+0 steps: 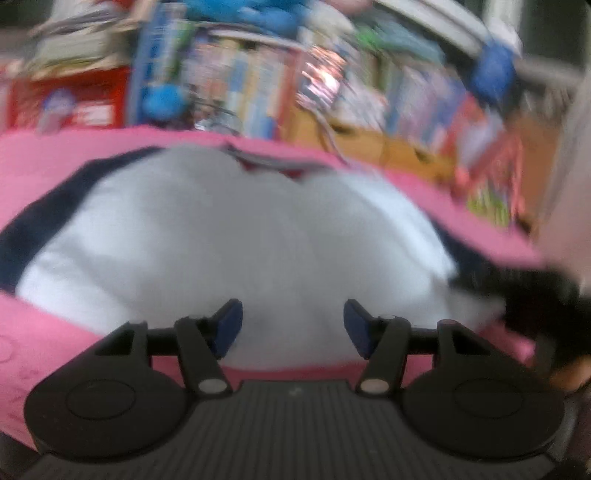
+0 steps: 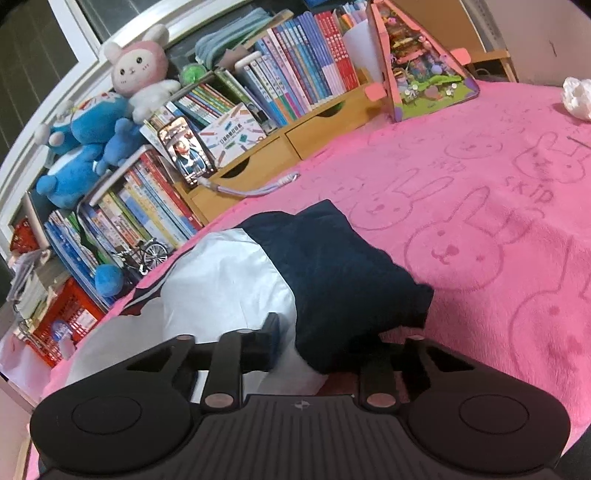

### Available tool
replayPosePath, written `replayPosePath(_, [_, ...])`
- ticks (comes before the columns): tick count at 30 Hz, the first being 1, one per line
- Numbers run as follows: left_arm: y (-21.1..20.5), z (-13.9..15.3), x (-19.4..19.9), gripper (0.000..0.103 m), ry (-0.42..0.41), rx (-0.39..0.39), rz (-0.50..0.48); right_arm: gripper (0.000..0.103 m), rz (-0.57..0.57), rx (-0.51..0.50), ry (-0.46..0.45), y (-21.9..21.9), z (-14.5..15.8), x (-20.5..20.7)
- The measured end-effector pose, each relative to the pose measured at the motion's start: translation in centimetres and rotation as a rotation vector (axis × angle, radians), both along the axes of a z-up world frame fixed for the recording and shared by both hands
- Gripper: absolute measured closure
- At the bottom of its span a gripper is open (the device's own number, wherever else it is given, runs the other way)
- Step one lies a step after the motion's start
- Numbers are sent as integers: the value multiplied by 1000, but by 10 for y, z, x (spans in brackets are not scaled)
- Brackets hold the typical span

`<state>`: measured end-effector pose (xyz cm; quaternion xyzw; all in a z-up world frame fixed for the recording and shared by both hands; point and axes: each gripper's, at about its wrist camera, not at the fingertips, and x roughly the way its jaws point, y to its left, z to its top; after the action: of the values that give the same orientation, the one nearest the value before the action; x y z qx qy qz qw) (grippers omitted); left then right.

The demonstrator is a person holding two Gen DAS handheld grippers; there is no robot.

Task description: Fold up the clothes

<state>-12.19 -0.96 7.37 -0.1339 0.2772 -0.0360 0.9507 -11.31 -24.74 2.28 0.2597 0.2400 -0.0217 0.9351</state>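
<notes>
The right claw (image 2: 314, 343) is pinched onto the navy sleeve (image 2: 343, 269) of a white shirt (image 1: 229, 236); the left claw (image 1: 293, 325) is held spread, empty, over the shirt's near hem. The shirt is laid flat on the pink blanket (image 2: 480, 192). Looks like one sleeve fold is just being started, the rest left undone.

- Pink blanket (image 2: 480, 155) printed with rabbit outlines covers the surface.
- Packed bookshelf (image 2: 295, 70) behind, wooden drawers (image 2: 280, 147) beneath.
- Plush toys (image 2: 136, 70) on top; window frame (image 2: 74, 29) behind.

Shirt (image 2: 229, 280) lying on blanket (image 2: 480, 192), bookshelf (image 2: 295, 74) behind it, plush toys (image 2: 110, 110) atop books
</notes>
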Motion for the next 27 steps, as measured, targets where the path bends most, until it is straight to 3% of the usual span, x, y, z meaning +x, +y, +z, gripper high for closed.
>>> replayPosePath(3, [56,6,-12,44,-63,-107,165,89,11,-101,-32,13,14,3])
replayPosePath(7, [131,9,-40,44,-136,-254,376,89,98,-388,-185,80,44,8])
replayPosePath(11, [185,4,-70,41,-202,-366,500,90,290,-615,-376,176,64,2])
replayPosePath(14, [214,1,-88,39,-228,-428,558,90,482,-696,-461,248,63,-5])
replayPosePath(17, [230,-5,-96,39,-226,-476,572,90,690,-793,-478,308,39,-14])
replayPosePath(19, [237,-11,-94,38,-217,-522,548,89,793,-830,-425,333,22,-17])
replayPosePath(20, [241,-14,-93,36,-212,-545,535,84,814,-843,-402,340,15,-19])
replayPosePath(22, [239,-15,-90,33,-212,-568,496,76,802,-867,-419,340,11,-28])
replayPosePath(24, [238,-17,-87,32,-212,-589,455,53,788,-874,-451,329,12,-37])
replayPosePath(27, [232,-18,-81,30,-210,-606,387,48,744,-858,-460,301,19,-46])
